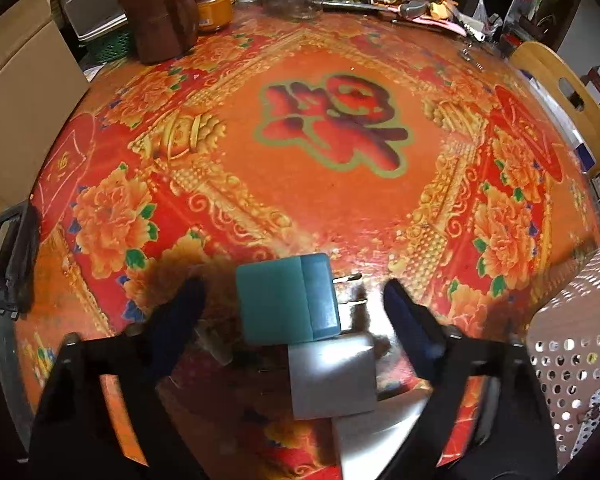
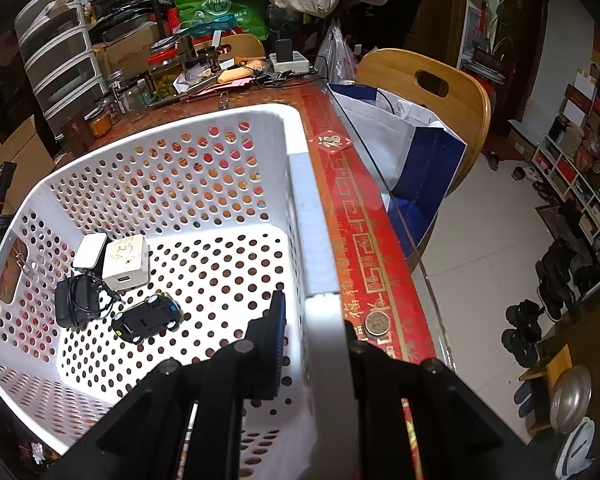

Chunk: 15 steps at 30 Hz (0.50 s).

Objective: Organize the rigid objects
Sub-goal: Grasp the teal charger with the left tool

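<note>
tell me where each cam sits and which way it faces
Left wrist: on the left gripper, looking down at the teal plug and a white one on the red table; both fingers show.
Right wrist: on the right gripper, looking down into the basket; its fingers clamp the rim.
Shared: basket, table, wooden chair.

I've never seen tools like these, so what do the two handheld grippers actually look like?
Both are black, angular frames joined with round metal pins. The left gripper ends in two fingers faced with dark blue pads. The right gripper shows the same black linkage, with a ribbed blue pad on its finger. No cables or sleeves are visible.
</note>
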{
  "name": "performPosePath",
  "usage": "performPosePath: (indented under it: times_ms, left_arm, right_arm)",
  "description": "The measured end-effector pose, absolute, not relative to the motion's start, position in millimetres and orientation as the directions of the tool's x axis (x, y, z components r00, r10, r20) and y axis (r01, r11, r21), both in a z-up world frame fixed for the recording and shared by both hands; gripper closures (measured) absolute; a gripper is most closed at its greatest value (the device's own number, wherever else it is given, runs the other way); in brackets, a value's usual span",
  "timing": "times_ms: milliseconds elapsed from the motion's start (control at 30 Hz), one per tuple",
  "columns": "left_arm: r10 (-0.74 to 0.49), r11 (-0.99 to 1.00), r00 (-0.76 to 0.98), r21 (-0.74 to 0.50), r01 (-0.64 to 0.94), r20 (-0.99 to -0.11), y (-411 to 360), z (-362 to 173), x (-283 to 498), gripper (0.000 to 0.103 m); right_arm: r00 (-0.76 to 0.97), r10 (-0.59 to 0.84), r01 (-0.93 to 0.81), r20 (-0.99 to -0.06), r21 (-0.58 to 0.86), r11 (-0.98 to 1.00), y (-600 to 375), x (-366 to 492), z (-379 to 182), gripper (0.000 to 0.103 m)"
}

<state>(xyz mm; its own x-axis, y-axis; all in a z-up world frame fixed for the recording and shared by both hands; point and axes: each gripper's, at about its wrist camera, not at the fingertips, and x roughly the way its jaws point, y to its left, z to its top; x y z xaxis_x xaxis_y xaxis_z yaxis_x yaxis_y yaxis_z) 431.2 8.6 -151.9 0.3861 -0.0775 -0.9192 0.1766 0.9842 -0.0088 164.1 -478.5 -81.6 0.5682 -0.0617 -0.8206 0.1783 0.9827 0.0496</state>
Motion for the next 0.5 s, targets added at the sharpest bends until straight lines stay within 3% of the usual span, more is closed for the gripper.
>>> performPosePath:
  times_ms: [100,500]
  left_arm:
    - [-0.095,0.983,0.369,-0.029,0.181,-0.925,8.7,-154.6,428.8,0.04]
    - [-0.051,0.985,0.457,0.03,0.168,-0.888,-8.3,-144.4,420.5,0.041]
  right_arm:
    - [0.568,-0.06,0.175,-0.821,0.049,0.983,-478.5,163.9,-81.5,0.089]
    - [0.577,-0.038,0.171,-0.816,0.076,0.982,-479.9,163.1,-81.8,0.089]
